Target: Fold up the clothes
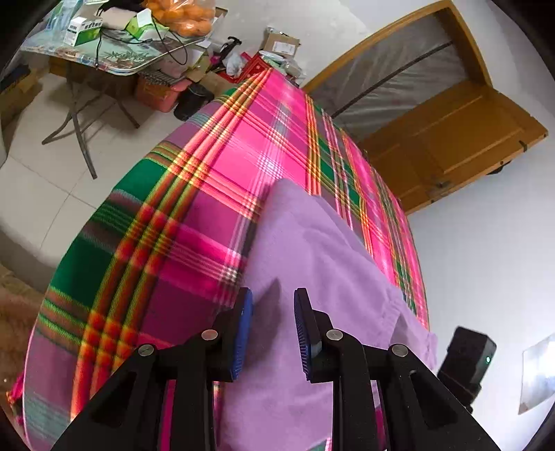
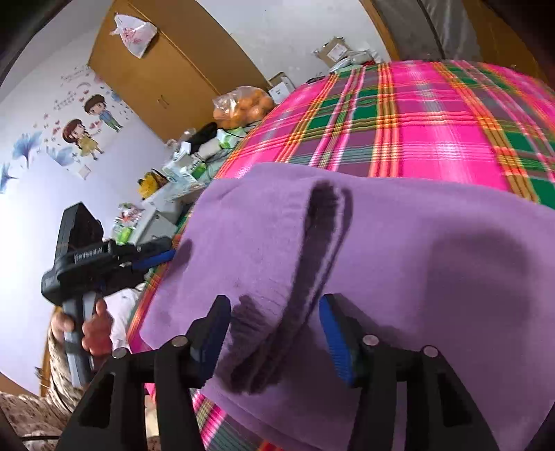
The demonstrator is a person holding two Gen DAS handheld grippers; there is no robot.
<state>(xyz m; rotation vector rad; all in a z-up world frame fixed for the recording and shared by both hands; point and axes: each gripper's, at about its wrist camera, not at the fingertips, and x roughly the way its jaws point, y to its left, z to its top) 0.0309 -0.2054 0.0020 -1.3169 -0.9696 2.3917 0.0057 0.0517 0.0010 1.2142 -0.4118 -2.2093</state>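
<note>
The purple garment [image 1: 312, 263] lies on the plaid bedspread [image 1: 166, 222], whose left edge drops to open tiled floor [image 1: 41, 187]. Both claws, left gripper [image 1: 273, 333] and right gripper [image 2: 274, 333], hover released just above the cloth, grasping nothing.

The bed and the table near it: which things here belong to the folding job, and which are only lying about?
Belong to the job:
- purple garment, spread on the plaid bedspread
- left gripper, fingers open over it
- right gripper, fingers open

Only lying about:
- bag of oranges
- green boxes on the folding table
- cardboard parcel
- wooden door
</note>
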